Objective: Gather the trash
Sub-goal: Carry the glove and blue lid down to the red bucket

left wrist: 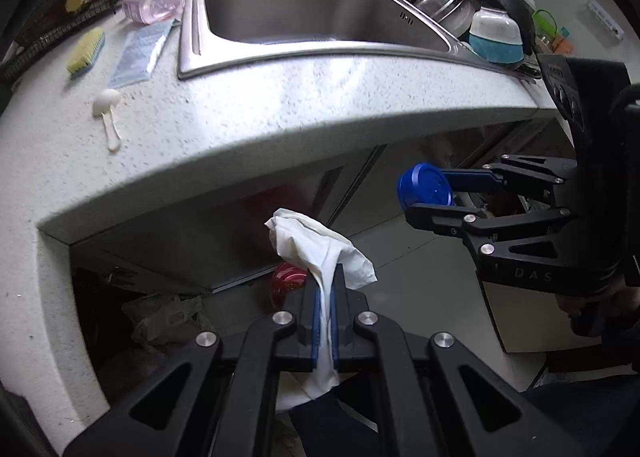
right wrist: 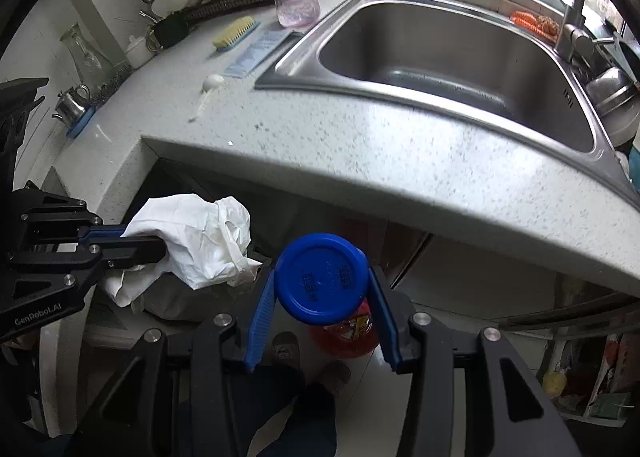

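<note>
Clamped between the closed left gripper (left wrist: 326, 297) fingers, a crumpled white tissue (left wrist: 316, 249) is held off the countertop (left wrist: 280, 105); a blue lid (right wrist: 322, 277) is gripped by the right gripper (right wrist: 322, 297). Both pieces are judged in transit; a bin, not identified here, must be reached next.

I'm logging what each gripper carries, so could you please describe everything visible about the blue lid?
The blue lid is a round, shallow cap that looks like glossy plastic, with faint embossed print on its flat face and a low rim. The right gripper holds it by the rim, one blue finger pad pressing each side. It is off the counter, in the air below the countertop edge. Its flat face points toward the right wrist camera; from the left wrist view it stands nearly on edge. Nothing else touches it.
</note>
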`<state>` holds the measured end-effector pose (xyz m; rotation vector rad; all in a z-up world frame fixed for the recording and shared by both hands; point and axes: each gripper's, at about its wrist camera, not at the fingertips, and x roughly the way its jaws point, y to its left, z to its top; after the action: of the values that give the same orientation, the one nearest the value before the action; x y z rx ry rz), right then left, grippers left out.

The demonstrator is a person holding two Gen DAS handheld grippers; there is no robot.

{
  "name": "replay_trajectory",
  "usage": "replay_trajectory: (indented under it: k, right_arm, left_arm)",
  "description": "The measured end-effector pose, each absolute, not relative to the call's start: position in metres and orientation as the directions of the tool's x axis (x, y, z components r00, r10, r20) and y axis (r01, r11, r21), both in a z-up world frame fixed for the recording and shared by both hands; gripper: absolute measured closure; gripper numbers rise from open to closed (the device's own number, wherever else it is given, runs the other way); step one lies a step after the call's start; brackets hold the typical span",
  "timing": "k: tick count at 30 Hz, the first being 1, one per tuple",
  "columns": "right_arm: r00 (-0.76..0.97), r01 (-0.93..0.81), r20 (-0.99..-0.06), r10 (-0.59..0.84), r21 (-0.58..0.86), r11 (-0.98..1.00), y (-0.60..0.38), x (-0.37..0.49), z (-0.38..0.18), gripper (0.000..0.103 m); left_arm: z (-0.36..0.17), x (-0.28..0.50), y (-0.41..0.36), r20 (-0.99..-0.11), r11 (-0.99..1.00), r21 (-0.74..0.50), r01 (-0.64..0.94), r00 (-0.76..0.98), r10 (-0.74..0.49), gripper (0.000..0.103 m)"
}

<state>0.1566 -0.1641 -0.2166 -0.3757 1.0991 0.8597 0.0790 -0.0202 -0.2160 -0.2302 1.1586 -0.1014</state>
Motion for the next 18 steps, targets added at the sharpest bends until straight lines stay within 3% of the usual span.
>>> replay_trajectory:
  k: [18]
  right_arm:
    - [0.097, -0.784, -0.95, 0.298, 0.112, 0.611, -0.147, 0.163, -0.412, 0.06]
  left_arm:
    - [-0.443, 0.099, -0.034, -0.943, 0.965, -0.248, -0.081, 0.249, -0.222, 0.1]
